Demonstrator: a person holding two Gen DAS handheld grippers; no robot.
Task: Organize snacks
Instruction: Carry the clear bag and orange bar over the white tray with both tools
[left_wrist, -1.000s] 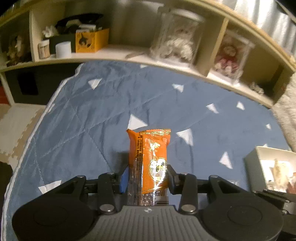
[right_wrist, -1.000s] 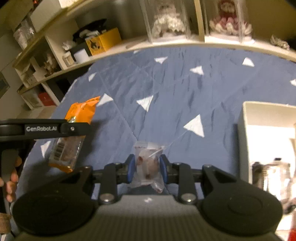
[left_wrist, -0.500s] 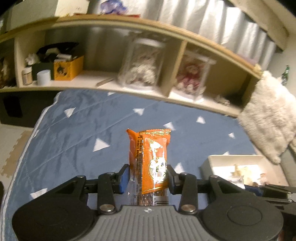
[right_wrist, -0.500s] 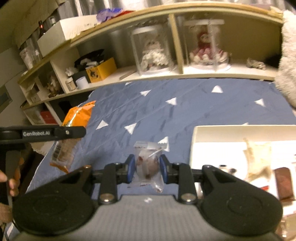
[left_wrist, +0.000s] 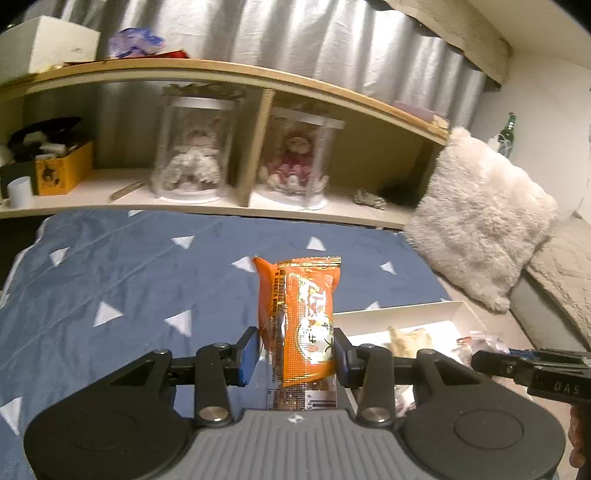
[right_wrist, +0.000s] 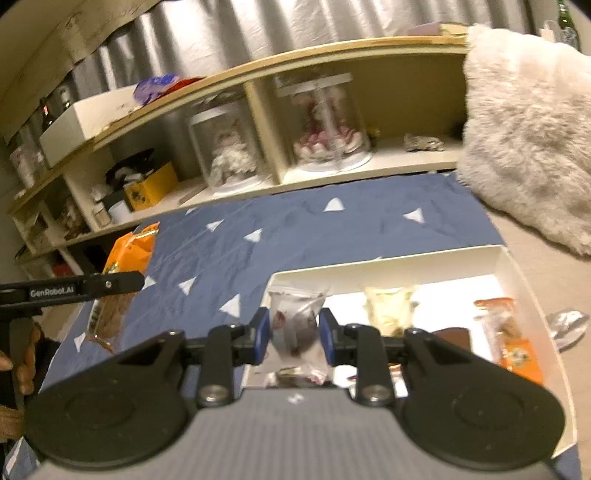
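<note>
- The left gripper (left_wrist: 297, 354) had its fingers (left_wrist: 246, 352) clamped on an upright orange snack packet (left_wrist: 299, 317), held above the blue bedspread (left_wrist: 122, 280).
- The right gripper (right_wrist: 293, 334) pinched a clear snack pouch (right_wrist: 295, 328) over the near left corner of the white box (right_wrist: 517, 269).
- The box lay on the bedspread, holding other snacks, beside a fluffy pillow (right_wrist: 528, 136).

Black grippers, blue jaws, "GenRobot.AI" marking, silver screws.

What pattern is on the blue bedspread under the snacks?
White triangles scattered on the plain blue bedspread; it shows best in the left wrist view.
</note>
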